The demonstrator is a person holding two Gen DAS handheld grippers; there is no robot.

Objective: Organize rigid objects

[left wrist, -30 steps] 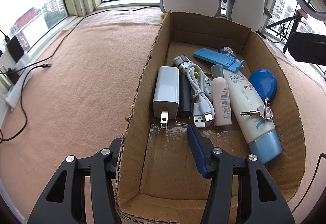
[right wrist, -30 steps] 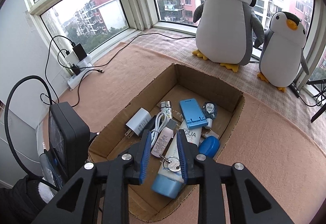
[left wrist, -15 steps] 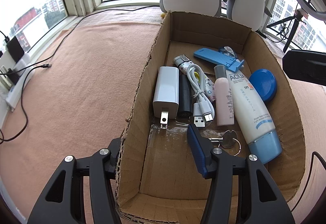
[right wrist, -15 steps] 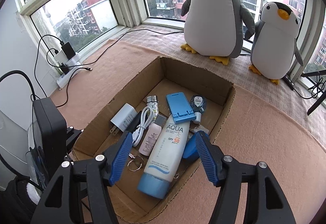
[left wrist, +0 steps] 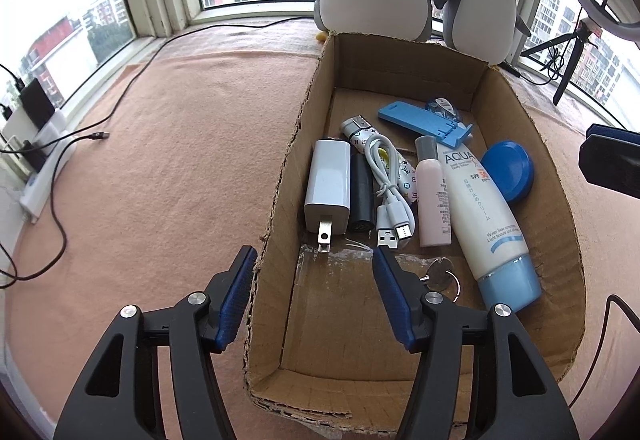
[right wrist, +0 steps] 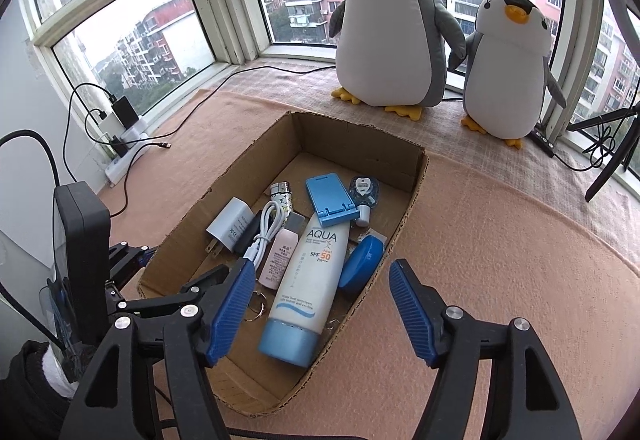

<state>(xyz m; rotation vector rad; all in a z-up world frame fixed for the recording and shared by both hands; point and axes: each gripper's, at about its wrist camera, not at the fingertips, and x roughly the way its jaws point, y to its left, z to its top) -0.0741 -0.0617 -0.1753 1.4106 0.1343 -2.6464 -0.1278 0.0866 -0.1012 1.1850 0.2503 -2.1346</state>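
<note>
**Keys in the box, both grippers empty**

The keys lie on the box floor, beside the sunscreen cap. The left gripper straddles the box's left wall, jaws wide, holding nothing. The right gripper hovers above, jaws wide and empty.

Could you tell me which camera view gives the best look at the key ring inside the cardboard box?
The left wrist view: the key ring lies on the box floor, only partly behind the left claw. In the right wrist view, the right claw covers most of it.
</note>
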